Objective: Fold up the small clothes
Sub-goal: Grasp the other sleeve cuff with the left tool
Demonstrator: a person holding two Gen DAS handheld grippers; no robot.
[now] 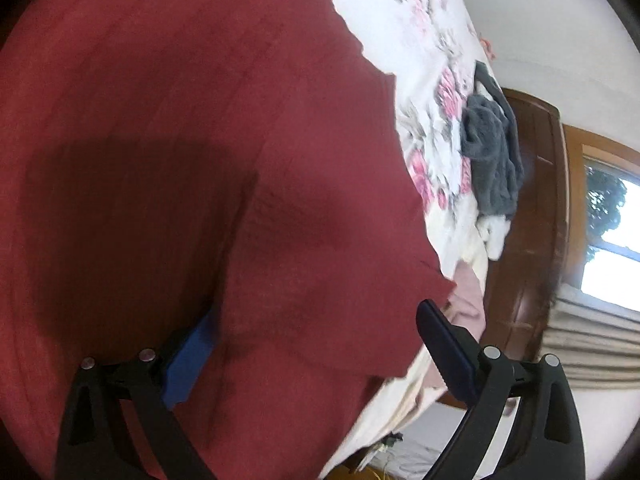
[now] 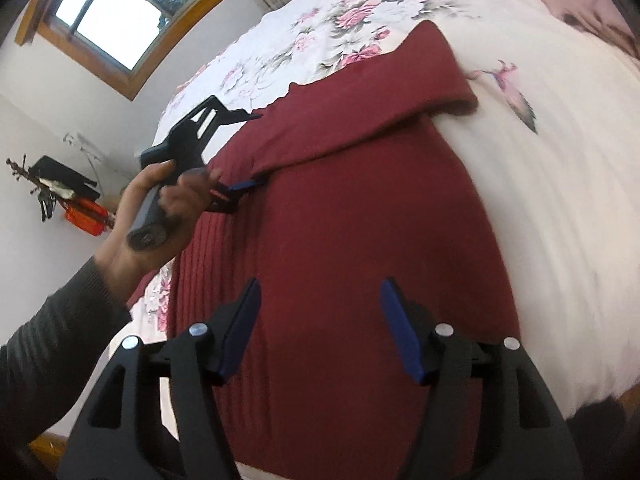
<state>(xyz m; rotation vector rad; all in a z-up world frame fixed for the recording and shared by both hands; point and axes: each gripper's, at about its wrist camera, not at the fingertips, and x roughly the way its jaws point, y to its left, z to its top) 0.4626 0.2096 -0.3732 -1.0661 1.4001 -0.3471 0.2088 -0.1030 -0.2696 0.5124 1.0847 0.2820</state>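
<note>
**Left tool at the folded sleeve, right tool wide above the hem**

The left tool, held in a hand, sits at the left edge of the red sweater, its fingers spread wide with a fold of red fabric between them. One blue pad is half buried in the cloth and the other stands clear at the garment's edge, so the tool is not pinching anything. The right tool hovers with its fingers likewise apart, empty, above the sweater's near end.

The sweater lies flat on the floral bed cover, its long axis running away from the right tool toward the far side of the bed. One sleeve is already laid across the upper body as a diagonal band, reaching to the garment's right edge. A grey garment waits further off on the bed, well apart from the red one.

The coming move seems to turn on this: the fold line of the sleeve lies directly ahead of the left tool, and the hem lies directly under the right. The left hand is nearer the sleeve and shoulder; the right is nearer the bottom edge. A lengthwise fold would likely carry the near end forward along that axis.
</note>
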